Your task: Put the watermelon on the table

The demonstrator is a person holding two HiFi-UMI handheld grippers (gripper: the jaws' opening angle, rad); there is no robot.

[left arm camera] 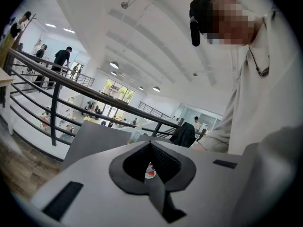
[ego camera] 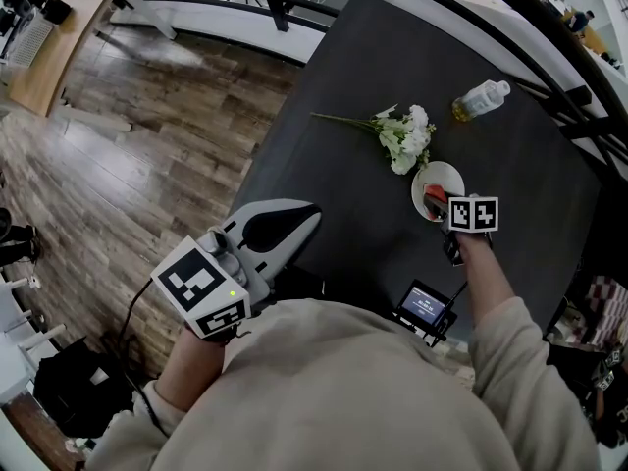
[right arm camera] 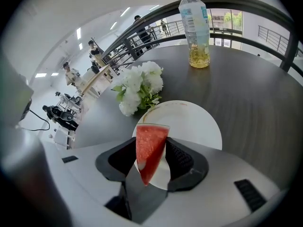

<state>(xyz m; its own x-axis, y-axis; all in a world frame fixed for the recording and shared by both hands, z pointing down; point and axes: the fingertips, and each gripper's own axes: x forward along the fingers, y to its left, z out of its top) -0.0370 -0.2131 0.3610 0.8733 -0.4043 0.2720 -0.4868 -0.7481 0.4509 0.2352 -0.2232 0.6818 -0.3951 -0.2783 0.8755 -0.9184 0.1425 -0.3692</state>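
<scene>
A red watermelon slice (right arm camera: 150, 148) with a thin green rind stands upright between the jaws of my right gripper (right arm camera: 152, 151), which is shut on it. The slice hangs just over the near rim of a white plate (right arm camera: 194, 122). In the head view the watermelon (ego camera: 435, 202) and plate (ego camera: 439, 178) lie on the dark table (ego camera: 343, 165), right of centre, with the right gripper (ego camera: 444, 210) over them. My left gripper (ego camera: 312, 210) sits at the table's near left edge, its jaws together and nothing between them. In its own view the left gripper (left arm camera: 149, 144) points across the table.
White flowers (ego camera: 407, 135) with a long stem lie beyond the plate, and a plastic bottle (ego camera: 481, 98) lies farther back. A small device with a lit screen (ego camera: 425, 307) sits at the near edge. A black railing (ego camera: 549, 67) runs past the table; wooden floor (ego camera: 147, 145) lies left.
</scene>
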